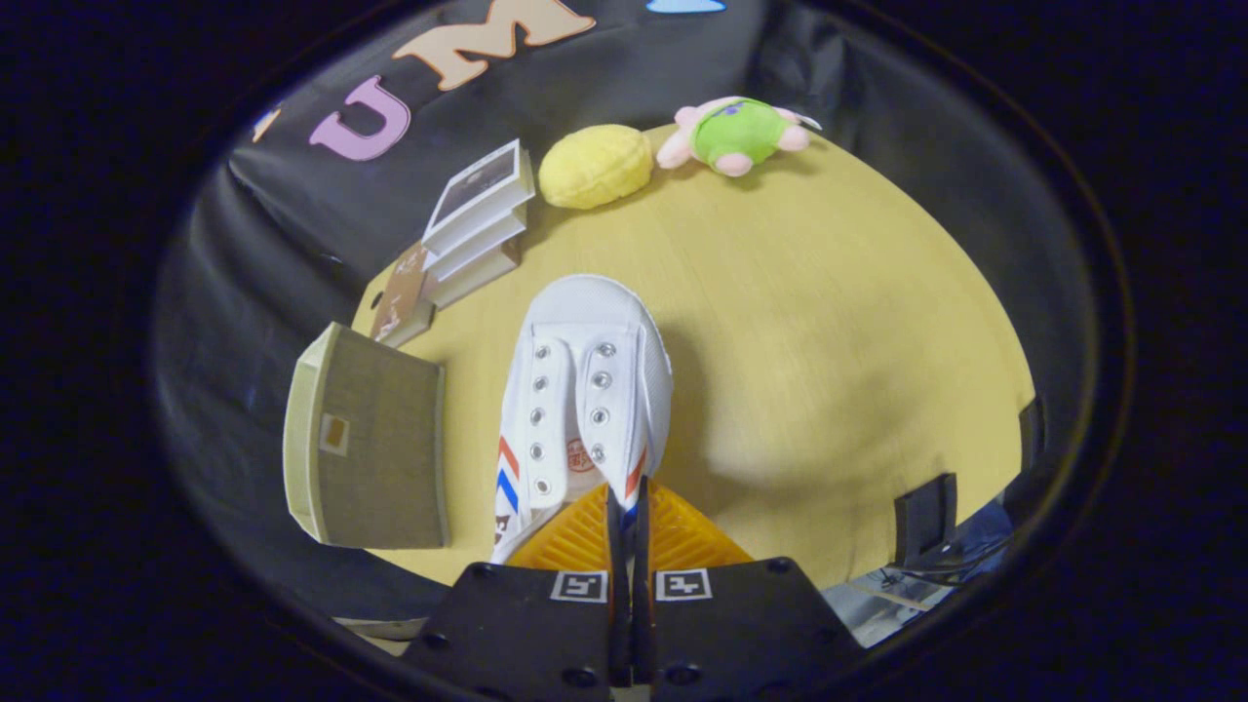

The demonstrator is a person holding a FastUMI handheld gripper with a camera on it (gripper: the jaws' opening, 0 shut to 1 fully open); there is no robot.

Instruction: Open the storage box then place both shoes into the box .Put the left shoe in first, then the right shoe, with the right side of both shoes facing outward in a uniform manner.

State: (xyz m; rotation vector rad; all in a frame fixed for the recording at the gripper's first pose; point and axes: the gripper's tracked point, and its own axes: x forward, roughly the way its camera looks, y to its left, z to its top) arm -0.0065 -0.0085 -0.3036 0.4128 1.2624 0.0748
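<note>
The tool (629, 517) covers the white shoe's (585, 390) heel, and the storage box's (366, 439) inside is hidden.

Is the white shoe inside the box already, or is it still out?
Out. The white shoe hangs over the table, its heel rim pinched between the gripper fingers. The storage box sits to its left.

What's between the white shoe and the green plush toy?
Only bare table between the shoe, gripped by the gripper, and the plush toy, in the gripper view.
</note>
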